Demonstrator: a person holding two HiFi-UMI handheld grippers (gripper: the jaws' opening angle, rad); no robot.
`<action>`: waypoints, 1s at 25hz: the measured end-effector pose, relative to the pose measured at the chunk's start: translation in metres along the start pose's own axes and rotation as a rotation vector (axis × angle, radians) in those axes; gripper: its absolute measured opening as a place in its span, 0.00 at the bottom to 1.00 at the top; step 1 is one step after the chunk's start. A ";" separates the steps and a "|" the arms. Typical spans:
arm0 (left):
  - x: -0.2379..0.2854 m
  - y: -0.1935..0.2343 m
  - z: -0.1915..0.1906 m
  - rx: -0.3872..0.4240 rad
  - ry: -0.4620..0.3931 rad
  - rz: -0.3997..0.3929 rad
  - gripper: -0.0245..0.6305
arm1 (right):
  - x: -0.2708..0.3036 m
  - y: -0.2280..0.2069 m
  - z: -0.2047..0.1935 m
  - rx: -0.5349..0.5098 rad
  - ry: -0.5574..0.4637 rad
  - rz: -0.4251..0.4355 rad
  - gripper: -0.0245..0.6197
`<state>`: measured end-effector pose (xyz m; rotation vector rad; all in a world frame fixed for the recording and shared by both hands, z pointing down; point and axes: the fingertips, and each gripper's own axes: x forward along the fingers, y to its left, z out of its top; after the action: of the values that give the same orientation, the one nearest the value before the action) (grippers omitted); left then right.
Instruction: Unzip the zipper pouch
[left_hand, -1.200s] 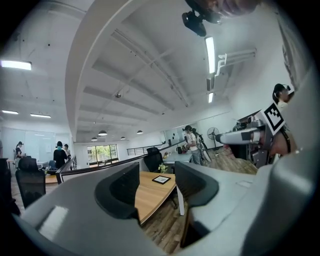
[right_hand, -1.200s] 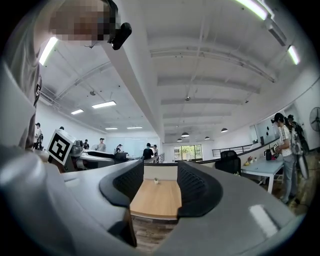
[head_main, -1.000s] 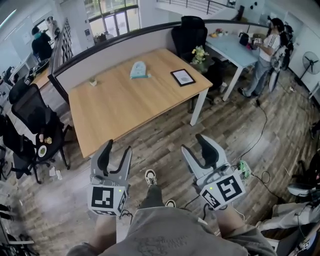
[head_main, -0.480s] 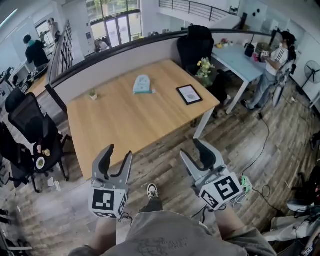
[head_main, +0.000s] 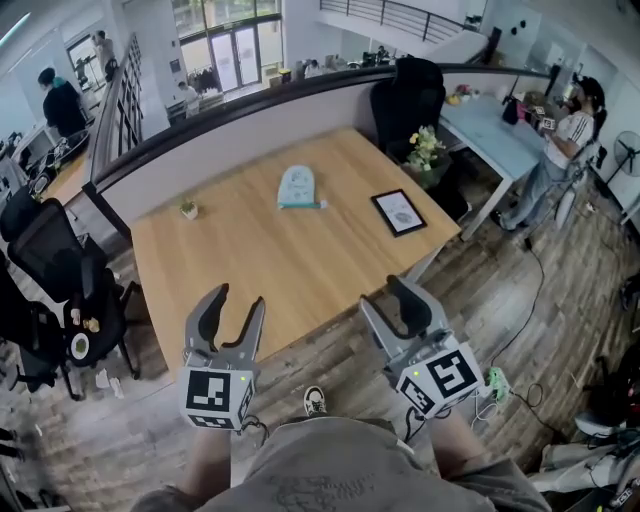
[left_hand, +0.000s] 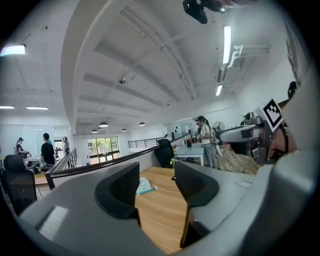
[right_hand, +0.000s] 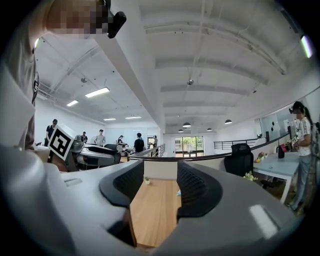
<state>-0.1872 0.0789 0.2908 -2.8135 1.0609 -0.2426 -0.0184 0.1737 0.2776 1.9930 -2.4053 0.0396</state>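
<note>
As the zipper pouch (head_main: 297, 187) lay far up the desk (head_main: 250, 262), the left gripper (head_main: 237, 300) and right gripper (head_main: 390, 297) hovered at its near edge, jaws apart, empty.

Two grey two-jaw grippers are counted: one left gripper (head_main: 238, 298) and one right gripper (head_main: 387, 292). One light wooden table (head_main: 250, 262) is seen, and on it are counted one pale blue zipper pouch (head_main: 297, 187), one black-framed flat tablet (head_main: 399, 212) and one small potted plant (head_main: 188, 209). One bunch of pale flowers (head_main: 426, 150) is counted beside the table.
</note>
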 end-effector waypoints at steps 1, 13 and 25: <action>0.006 0.007 -0.003 -0.006 0.003 -0.001 0.37 | 0.010 -0.001 -0.001 0.001 0.002 0.000 0.34; 0.065 0.056 -0.020 -0.014 0.023 0.017 0.37 | 0.090 -0.028 -0.025 0.019 0.061 0.028 0.34; 0.153 0.096 -0.026 -0.034 0.077 0.157 0.37 | 0.194 -0.095 -0.039 0.024 0.109 0.202 0.34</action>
<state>-0.1405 -0.0957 0.3158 -2.7513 1.3064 -0.3213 0.0392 -0.0332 0.3232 1.7004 -2.5360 0.1756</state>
